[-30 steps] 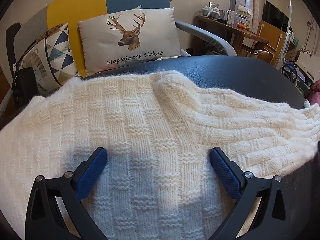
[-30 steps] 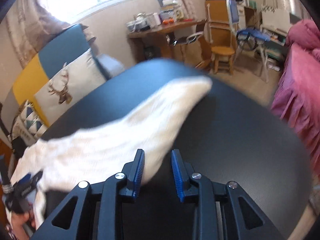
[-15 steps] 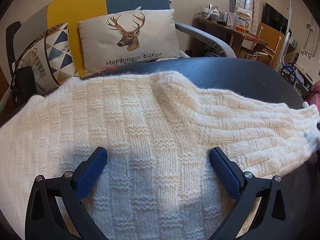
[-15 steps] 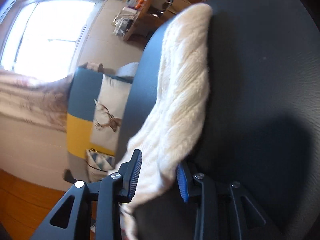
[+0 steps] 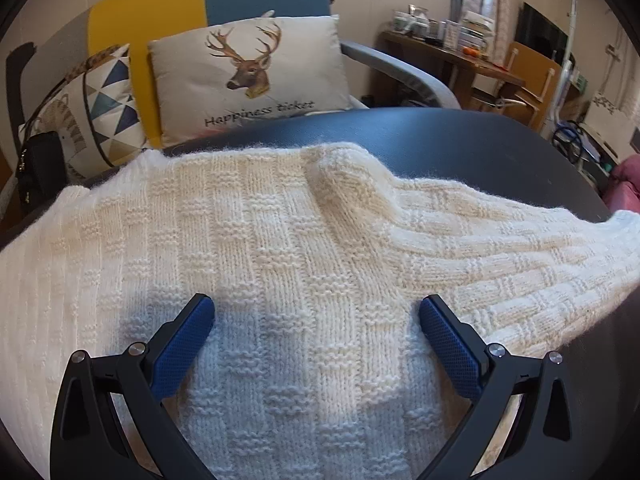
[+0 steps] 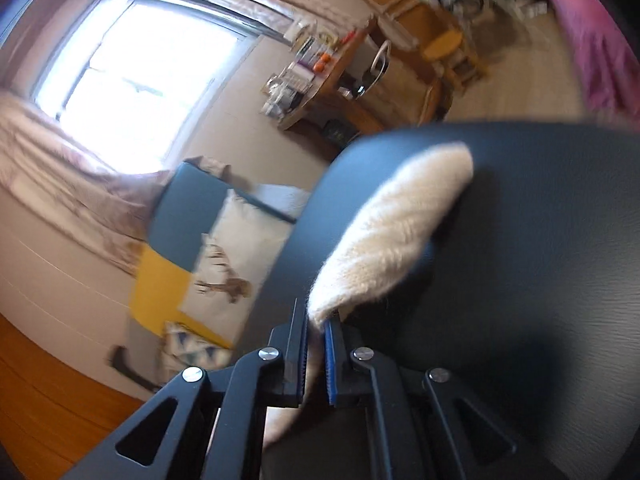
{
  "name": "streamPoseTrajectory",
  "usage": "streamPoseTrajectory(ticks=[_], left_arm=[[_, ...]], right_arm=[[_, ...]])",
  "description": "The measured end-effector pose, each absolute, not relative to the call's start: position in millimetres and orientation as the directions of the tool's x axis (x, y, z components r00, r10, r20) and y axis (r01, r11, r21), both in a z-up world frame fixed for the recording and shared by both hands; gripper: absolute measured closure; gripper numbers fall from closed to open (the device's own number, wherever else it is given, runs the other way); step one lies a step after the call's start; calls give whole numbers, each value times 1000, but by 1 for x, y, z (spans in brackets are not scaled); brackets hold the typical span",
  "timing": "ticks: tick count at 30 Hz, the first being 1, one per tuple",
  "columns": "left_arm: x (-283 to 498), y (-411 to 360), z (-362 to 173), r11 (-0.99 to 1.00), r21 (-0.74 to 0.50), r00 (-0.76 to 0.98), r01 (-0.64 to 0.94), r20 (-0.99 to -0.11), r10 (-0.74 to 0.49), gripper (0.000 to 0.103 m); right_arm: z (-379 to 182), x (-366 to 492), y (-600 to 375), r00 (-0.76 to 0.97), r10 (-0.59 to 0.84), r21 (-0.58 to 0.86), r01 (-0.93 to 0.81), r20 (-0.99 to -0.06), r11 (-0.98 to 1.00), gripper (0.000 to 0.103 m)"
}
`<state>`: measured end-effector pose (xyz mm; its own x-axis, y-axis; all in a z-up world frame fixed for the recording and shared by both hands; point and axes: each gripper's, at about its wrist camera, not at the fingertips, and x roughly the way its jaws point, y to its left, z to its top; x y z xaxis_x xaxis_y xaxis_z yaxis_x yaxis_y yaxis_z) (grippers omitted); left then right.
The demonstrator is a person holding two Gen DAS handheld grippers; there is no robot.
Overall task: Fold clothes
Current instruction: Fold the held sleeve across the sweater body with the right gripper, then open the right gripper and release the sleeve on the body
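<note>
Sweater [image 5: 280,264] lies spread across dark table [image 5: 460,148]; cushion [image 5: 248,76] at 12 o'clock reads "Happiness ticket". Left gripper [image 5: 316,316] gapes wide, empty, over the knit. Right gripper [image 6: 316,328] pinches the sleeve [image 6: 396,232].

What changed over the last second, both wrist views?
The right hand-held gripper closed on the sweater sleeve: a second ago its jaws stood open beside the sleeve, now the pads pinch the knit, and the view has rolled. The left hand-held gripper stayed open over the sweater body; the sweater body kept its place on the dark table.
</note>
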<state>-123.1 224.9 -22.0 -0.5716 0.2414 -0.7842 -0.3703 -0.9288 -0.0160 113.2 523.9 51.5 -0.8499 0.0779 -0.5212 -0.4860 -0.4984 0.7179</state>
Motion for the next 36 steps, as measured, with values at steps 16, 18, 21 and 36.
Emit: streamPoseTrajectory(ticks=[16, 18, 21, 36], left_arm=[[-76, 205, -17, -945, -23, -550, -327, -808, 210, 0], [-70, 198, -11, -928, -46, -509, -369, -826, 243, 0], [-52, 154, 10, -915, -85, -530, -396, -792, 303, 0], [-23, -165, 10, -970, -195, -651, 146, -757, 54, 0]], right_arm=[[68, 83, 402, -738, 101, 284, -377, -667, -882, 78], [49, 57, 395, -671, 119, 211, -389, -732, -897, 78], [24, 48, 401, -592, 172, 126, -429, -787, -895, 79], [86, 58, 220, -740, -105, 225, -64, -665, -972, 76]])
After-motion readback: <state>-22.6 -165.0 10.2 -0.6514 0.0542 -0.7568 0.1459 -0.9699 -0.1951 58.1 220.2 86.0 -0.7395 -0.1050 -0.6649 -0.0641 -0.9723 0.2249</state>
